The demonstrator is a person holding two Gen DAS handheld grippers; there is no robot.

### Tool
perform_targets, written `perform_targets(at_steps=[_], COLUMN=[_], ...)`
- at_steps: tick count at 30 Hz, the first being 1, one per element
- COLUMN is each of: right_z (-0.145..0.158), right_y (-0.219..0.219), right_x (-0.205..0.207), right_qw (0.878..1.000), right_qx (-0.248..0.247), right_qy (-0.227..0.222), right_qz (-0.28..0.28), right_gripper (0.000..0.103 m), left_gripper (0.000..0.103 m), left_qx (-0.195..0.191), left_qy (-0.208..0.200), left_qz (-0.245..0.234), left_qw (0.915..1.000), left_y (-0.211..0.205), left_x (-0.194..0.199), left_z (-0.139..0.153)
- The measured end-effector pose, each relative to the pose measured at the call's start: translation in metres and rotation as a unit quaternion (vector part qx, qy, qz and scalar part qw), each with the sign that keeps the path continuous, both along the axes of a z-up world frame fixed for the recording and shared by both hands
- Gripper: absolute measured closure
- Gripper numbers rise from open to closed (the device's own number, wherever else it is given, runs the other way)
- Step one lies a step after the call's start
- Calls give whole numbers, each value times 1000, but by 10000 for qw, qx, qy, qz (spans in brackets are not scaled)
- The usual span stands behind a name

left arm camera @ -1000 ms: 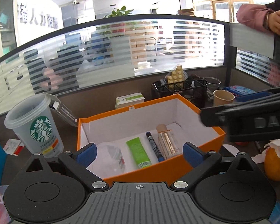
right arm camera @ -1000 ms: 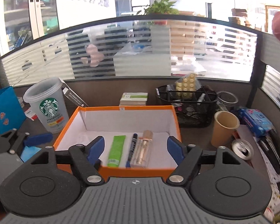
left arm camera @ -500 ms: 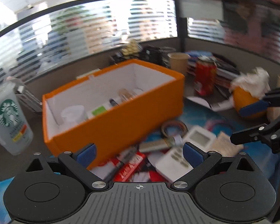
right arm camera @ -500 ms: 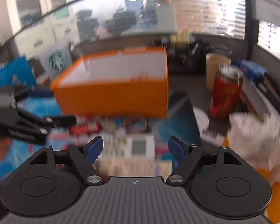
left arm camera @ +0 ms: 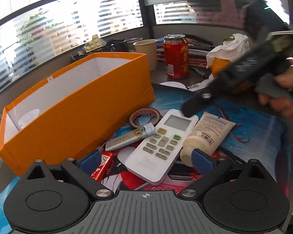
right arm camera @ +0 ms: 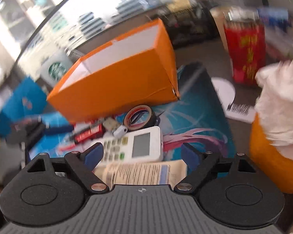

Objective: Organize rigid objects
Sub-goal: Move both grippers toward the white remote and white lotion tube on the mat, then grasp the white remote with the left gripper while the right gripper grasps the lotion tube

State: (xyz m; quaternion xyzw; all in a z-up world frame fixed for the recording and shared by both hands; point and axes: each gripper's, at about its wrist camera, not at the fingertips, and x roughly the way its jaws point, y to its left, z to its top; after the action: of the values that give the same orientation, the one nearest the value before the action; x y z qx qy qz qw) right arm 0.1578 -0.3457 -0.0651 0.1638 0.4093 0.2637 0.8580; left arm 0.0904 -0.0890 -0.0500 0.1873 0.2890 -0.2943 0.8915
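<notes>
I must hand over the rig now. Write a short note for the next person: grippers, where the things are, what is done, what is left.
Left gripper: open, empty, low over the white remote.
Right gripper: open, empty, over the cream tube and the remote.
On the mat in front of the orange box: remote, cream tube, tape roll, a silver stick, a red packet.
Done: one clear container shows inside the box; the rest of its inside is hidden.
Left: put the loose things into the box; the remote or the tube looks nearest.
</notes>
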Motion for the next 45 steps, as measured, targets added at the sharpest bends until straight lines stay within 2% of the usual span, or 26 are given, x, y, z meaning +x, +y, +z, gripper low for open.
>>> perform_targets(at_steps=[3,6,10,15,17,20,24,26,28,32,36,41,45], right_z=[-10,-7,-5,-6,2,13,17,13,9,-1,-1,-2,-1], right_y=[7,27,63,93,87,68,42,36,35,28,27,34,38], right_x=[18,24,23,17,13,6,-5,-6,-5,-2,-12,-50,-78], right_qw=[9988,9987,9953,9833,9853,9857,9818,9799,9787,9816,9805,9701,9629], right_qx=[291,188,-63,343,343,-150,-770,-978,-1158,-1081,-1197,-1488,-1296], right_qy=[392,386,349,459,267,-141,-307,-319,-377,-349,-364,-549,-489], right_qz=[52,282,906,1725,1653,1671,1711,1707,1652,1535,1515,1839,2316], right_gripper=[18,15,15,18,18,16,15,15,15,6,4,4,7], left_gripper=[3,3,3,3,3,3,3,3,3,3,3,3,3], left_qx=[46,87,105,100,134,215,217,283,186,16,1,76,135], left_qy=[7,-9,7,52,53,21,106,109,158,308,305,273,301], left_qz=[39,81,100,51,-75,-195,-353,-400,-443,-377,-352,-487,-868], left_qw=[10000,9999,9999,9999,9999,9996,9991,9987,9987,9988,9989,9984,9957], left_y=[8,21,41,63,68,72,72,68,68,70,73,71,71], left_x=[-1,-8,-17,-28,-30,-29,-18,-13,-10,-5,-13,-35,-58], left_z=[-1,-2,-4,-8,-11,-15,-19,-23,-24,-27,-28,-26,-25])
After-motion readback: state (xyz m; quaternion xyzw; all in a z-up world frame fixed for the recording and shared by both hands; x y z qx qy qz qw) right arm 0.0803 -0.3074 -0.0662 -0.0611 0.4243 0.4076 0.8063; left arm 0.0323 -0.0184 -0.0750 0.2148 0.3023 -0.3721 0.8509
